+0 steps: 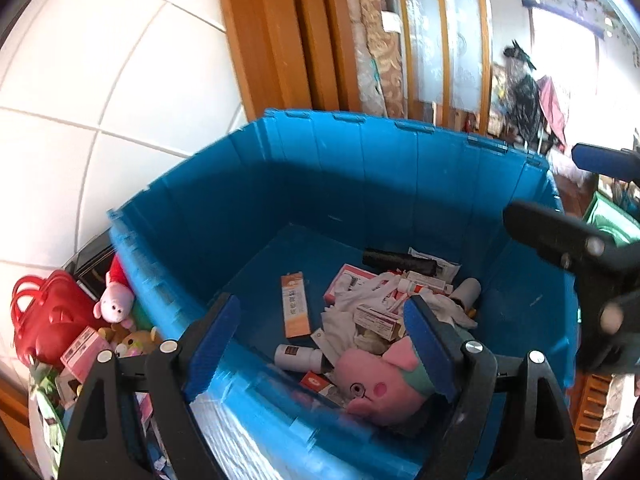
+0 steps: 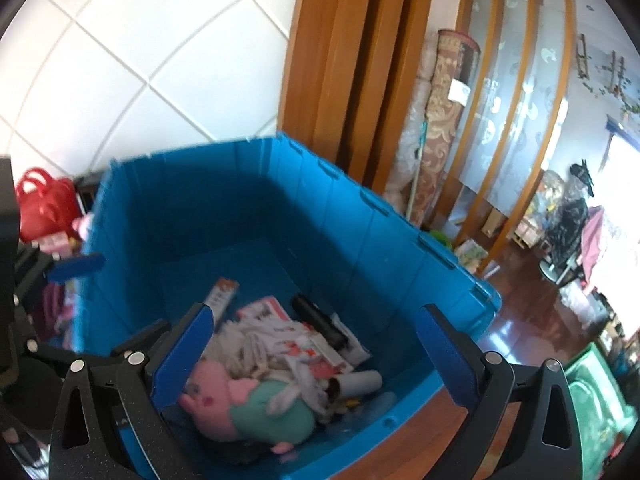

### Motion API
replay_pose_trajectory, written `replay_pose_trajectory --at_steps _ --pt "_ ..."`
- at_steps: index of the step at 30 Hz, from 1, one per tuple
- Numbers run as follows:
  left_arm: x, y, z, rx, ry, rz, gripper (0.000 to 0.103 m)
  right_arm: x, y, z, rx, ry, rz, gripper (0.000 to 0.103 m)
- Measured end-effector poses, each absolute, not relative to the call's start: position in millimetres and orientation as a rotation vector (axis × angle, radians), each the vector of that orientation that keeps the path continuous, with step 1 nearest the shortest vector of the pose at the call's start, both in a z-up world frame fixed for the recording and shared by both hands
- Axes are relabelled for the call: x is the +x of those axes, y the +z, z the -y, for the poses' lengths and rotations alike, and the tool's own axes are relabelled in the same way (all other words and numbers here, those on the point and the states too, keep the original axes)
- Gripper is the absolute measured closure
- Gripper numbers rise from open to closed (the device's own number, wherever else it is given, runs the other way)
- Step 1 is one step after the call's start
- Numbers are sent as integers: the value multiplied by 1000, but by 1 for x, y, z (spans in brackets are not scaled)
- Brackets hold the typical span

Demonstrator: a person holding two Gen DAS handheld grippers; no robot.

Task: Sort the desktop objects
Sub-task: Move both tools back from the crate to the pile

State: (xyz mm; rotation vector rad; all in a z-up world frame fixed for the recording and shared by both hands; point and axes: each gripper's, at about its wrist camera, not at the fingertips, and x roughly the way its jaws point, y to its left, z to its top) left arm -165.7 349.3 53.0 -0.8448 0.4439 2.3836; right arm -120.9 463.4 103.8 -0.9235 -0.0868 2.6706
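Blue plastic bin [image 1: 320, 176] is seen holding a pink plush pig [image 1: 384, 384] among medicine boxes [image 1: 376, 320]; both the left tool [image 1: 326, 344] and right tool [image 2: 320, 360] are spread wide, empty, above it.

Legible text: none. Orange-and-white carton [image 1: 295, 306] in the blue crate [image 1: 280, 168]: a column of printed characters down its face, too blurred to read. White and red medicine boxes [image 1: 376, 316] in the same crate: printed labels, unreadable. Paper tag on the rolled carpet [image 2: 459, 92]: unreadable.
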Motion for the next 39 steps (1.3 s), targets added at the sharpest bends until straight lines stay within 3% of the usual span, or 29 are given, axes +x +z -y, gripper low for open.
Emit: replay_pose_trajectory --at_steps 8,16,29,39 --pt "-142 49 -258 -738 2596 -310 19 -97 111 -400 -731 2830 4 0" --pt "-139 14 -150 -829 2793 -216 19 -101 93 -320 -650 3018 -18 0" --pt "-119 -95 29 -1187 3015 -59 19 -146 -14 -194 -987 3176 -14 0" --pt "-88 -179 142 -1468 3105 101 19 -159 -107 -123 -1290 3140 105 0"
